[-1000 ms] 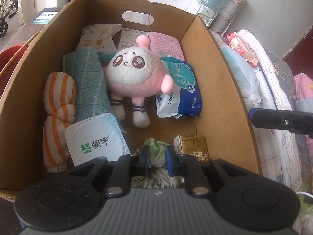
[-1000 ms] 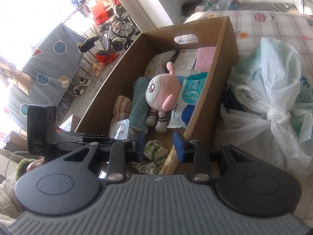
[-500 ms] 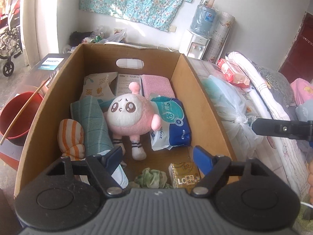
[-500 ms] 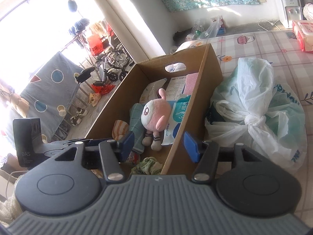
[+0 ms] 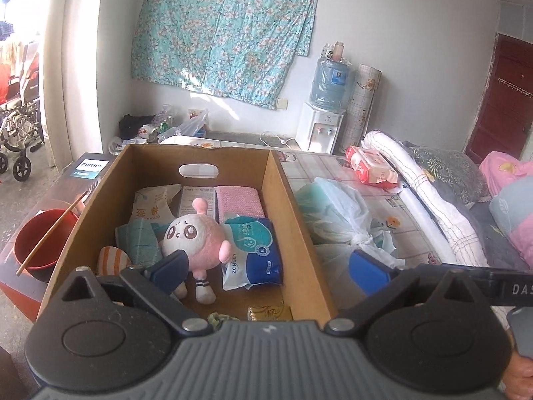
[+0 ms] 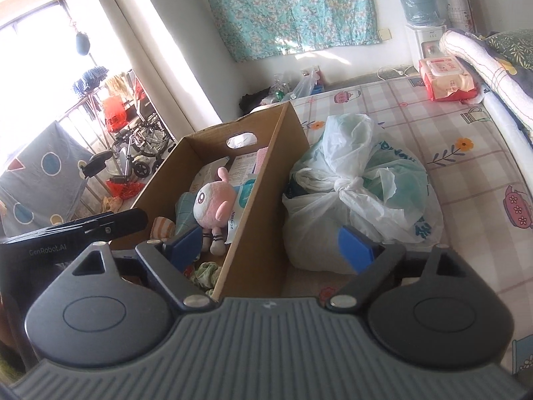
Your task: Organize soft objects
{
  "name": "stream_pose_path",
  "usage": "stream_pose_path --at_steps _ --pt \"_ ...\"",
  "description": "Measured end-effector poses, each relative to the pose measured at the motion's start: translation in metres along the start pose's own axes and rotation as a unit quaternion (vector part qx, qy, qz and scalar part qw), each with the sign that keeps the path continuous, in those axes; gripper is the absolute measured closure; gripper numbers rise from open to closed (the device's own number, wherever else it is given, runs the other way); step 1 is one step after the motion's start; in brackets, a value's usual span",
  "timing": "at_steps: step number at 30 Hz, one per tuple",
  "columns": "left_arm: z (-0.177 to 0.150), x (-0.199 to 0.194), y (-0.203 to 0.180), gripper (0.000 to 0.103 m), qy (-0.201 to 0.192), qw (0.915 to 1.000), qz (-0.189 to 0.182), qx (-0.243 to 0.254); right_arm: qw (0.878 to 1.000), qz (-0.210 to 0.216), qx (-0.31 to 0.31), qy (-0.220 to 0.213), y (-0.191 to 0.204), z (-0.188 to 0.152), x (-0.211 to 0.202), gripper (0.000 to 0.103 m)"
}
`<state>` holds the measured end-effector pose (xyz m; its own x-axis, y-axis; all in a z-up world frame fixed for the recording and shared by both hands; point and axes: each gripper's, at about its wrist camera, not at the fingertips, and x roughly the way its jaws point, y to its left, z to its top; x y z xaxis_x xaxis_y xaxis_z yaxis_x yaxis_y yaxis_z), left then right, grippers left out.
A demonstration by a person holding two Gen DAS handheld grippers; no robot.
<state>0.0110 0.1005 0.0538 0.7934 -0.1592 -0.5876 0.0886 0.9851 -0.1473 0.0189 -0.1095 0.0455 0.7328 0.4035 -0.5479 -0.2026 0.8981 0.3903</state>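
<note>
We see our left tongs [image 5: 268, 268] spread wide above the near end of the open brown cardboard box [image 5: 293, 233], their blue pads [image 5: 168, 271] far apart and the jaws opening further, with nothing gripped between them; only the box interior shows in the gap. Our right tongs [image 6: 271, 243] straddle the box's right wall in the right wrist view, one pad over the box and the other over the knotted white and green plastic bag [image 6: 359, 196] on the bed's patterned sheet [image 6: 466, 126]; these jaws too are opening and hold nothing. Inside the box a crumpled green cloth [image 6: 205, 273] lies loose on the floor at the near end, just beside a small gold tissue packet [image 5: 269, 313]. Further in, the pink and white round plush toy [image 5: 196, 240] lies face up, with a blue and white pack of wipes [image 5: 253, 253] touching its right side and a folded teal towel [image 5: 140, 246] and an orange-striped rolled cloth [image 5: 111, 260] to its left. A folded pink knitted cloth [image 5: 238, 200] rests against the far wall.
</note>
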Motion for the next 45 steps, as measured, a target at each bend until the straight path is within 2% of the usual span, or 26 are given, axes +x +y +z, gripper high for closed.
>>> stream_pose_path --at_steps 4,9,13,16,22,34,45 --pt "-0.01 -0.007 -0.012 0.0 0.008 0.9998 0.018 -0.002 1.0 -0.021 -0.011 -0.007 0.0 -0.012 -0.012 0.001" --pt "-0.024 -0.014 -0.027 0.0 0.012 0.9985 0.052 0.008 0.998 -0.057 -0.034 0.0 0.005 -0.023 -0.018 0.001" --pt "-0.032 -0.012 -0.03 0.0 0.043 0.9961 0.077 0.002 0.996 -0.073 -0.054 0.007 0.01 -0.028 -0.019 0.001" --pt "-0.037 -0.013 -0.029 0.0 0.049 0.9941 0.097 -0.002 0.995 -0.079 -0.069 0.009 0.014 -0.031 -0.021 0.001" --pt "-0.044 -0.021 -0.023 0.0 0.061 0.9926 0.102 -0.021 0.995 -0.076 -0.069 0.018 0.018 -0.035 -0.021 0.001" --pt "-0.06 -0.013 -0.01 0.0 0.121 0.9836 0.104 -0.084 0.992 -0.071 -0.089 0.057 0.03 -0.039 0.003 0.001" --pt "-0.064 -0.005 -0.009 0.0 0.14 0.9802 0.117 -0.078 0.99 -0.075 -0.093 0.08 0.029 -0.039 0.023 0.001"
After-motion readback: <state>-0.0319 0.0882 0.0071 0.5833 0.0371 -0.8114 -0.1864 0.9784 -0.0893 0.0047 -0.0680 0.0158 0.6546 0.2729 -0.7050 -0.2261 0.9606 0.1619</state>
